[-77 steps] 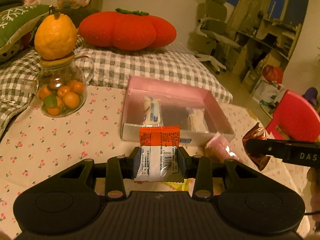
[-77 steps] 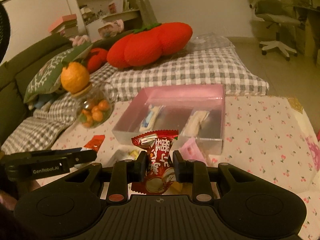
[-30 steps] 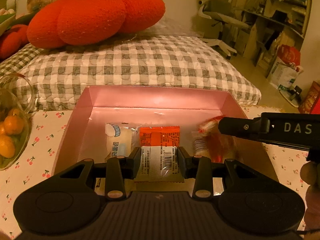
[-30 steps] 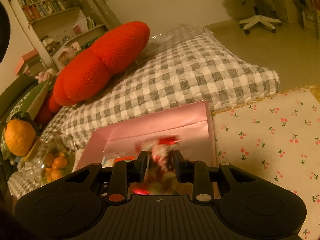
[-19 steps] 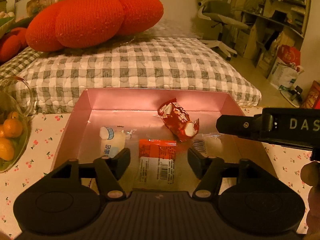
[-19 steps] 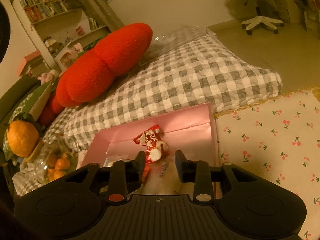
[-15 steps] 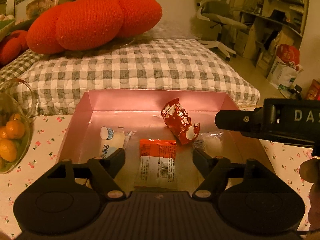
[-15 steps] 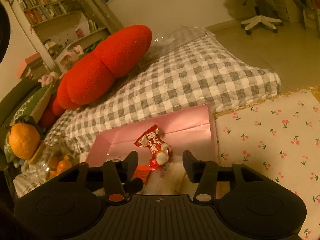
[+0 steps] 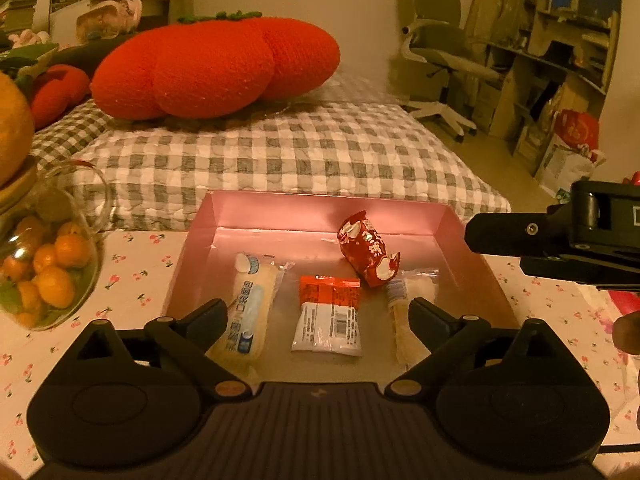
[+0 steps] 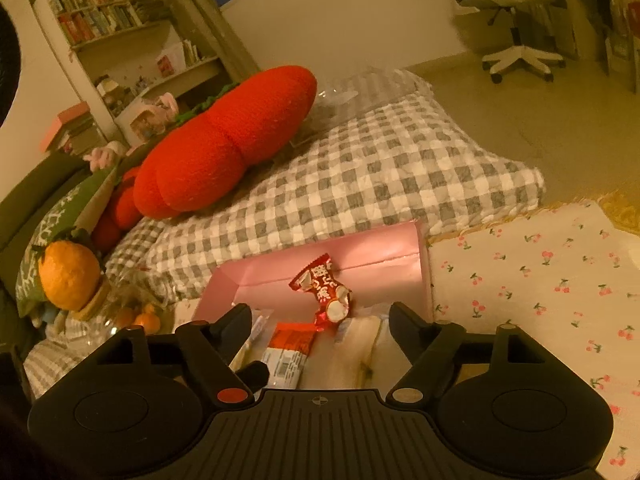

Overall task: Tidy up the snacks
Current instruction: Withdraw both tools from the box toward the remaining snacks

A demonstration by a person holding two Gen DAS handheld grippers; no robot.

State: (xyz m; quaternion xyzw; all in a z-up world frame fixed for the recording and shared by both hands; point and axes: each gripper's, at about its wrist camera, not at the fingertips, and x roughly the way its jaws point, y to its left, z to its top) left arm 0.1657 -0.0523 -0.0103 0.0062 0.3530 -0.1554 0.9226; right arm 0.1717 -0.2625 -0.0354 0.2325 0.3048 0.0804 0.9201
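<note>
Lying in the pink box (image 9: pixel 472 260) are four snacks: a red wrapper (image 9: pixel 368 254) propped near the far wall, an orange-and-white packet (image 9: pixel 329 316) flat in the middle, a pale long packet (image 9: pixel 250 312) toward the left wall and a clear-wrapped stick (image 9: pixel 400 320) toward the right wall. So this part of the sorting looks done; both newest pieces rest free on the box floor. The left gripper (image 9: pixel 318 316) hangs over the near edge of the box with its jaws spread wide and nothing between the pads, having just been opening. The right gripper (image 10: pixel 320 322) is likewise released, jaws just opened, the red wrapper lying clear beyond them. The box sits at the far edge of the cherry-print tablecloth (image 10: pixel 540 280), against the checked cushion (image 9: pixel 320 152). A jar of small oranges (image 9: pixel 44 264) stands near the left edge. Whether more snacks wait on the cloth cannot be told; none shows here.
</note>
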